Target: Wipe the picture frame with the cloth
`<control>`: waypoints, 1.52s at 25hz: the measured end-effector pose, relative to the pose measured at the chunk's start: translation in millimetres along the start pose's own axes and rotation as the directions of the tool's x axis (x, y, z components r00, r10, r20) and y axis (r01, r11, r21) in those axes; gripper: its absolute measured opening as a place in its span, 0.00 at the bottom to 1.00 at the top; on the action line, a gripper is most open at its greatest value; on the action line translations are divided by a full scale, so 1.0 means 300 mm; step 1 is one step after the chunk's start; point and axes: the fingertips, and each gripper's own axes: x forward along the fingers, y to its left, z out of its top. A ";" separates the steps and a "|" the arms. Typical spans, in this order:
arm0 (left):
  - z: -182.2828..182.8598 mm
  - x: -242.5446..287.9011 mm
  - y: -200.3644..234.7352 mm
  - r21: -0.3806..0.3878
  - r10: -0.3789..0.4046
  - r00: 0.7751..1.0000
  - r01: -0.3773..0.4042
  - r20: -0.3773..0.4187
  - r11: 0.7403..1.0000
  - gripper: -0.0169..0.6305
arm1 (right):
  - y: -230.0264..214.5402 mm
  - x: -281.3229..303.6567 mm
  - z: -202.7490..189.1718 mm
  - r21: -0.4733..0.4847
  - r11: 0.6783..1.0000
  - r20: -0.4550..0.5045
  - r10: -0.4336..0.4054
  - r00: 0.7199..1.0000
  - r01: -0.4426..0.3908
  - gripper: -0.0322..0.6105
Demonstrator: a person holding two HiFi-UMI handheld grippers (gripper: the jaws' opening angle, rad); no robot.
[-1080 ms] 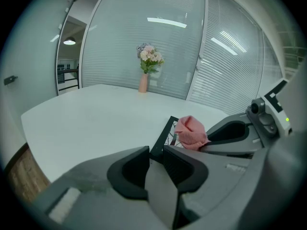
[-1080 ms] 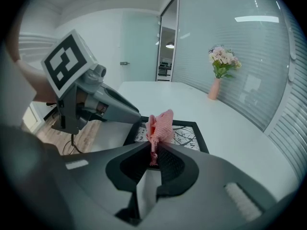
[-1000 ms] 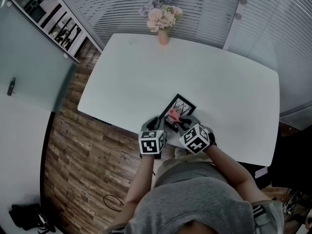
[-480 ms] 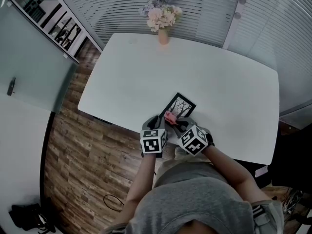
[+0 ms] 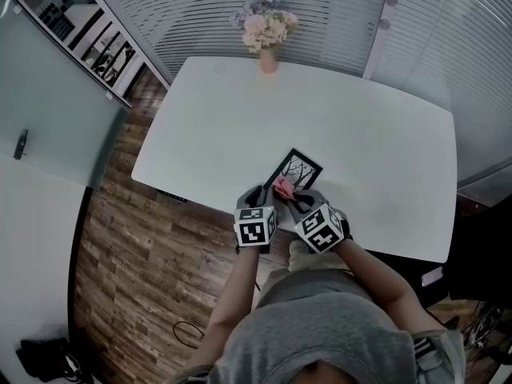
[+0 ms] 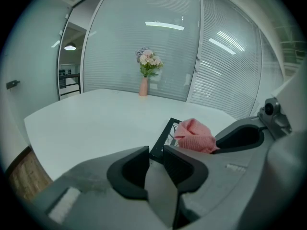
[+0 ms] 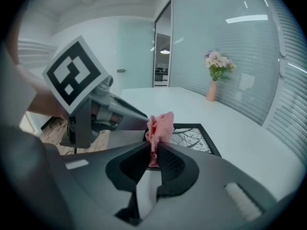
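a person is standing at the near edge of a white table (image 5: 344, 118), holding a gripper in each hand over a black picture frame (image 5: 302, 168). the frame is lying flat on the tabletop close to that near edge, turned at an angle so one corner is pointing toward the person. it is showing a pale print of bare branches.

the left gripper (image 6: 156, 155) is coming in from the near left. its jaws are drawn close together with only a narrow gap between them. the frame's near-left corner is sitting right in that gap, so they appear to be nipping it.

the right gripper (image 7: 154, 147) is sitting just beside it on the right, its marker cube almost touching the other cube in the head view. its jaws are pressing together on a pink cloth (image 7: 162, 122). the lower fold is caught between the pads, and the rest is bunching up above the tips. the cloth is hanging over the near part of the frame, seemingly resting against the glass there, while the far half of the print is showing uncovered.

a vase of flowers (image 5: 267, 32) is standing at the far edge of the table, well apart from the frame. a wooden floor (image 5: 128, 254) is running along the left side of the table. slatted blinds are covering the far wall.
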 end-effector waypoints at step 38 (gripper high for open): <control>-0.279 -0.808 -0.255 -0.041 -0.048 0.973 0.058 0.225 0.997 0.03 | 0.523 -0.548 -0.069 0.160 0.987 0.219 -0.053 0.974 0.017 0.11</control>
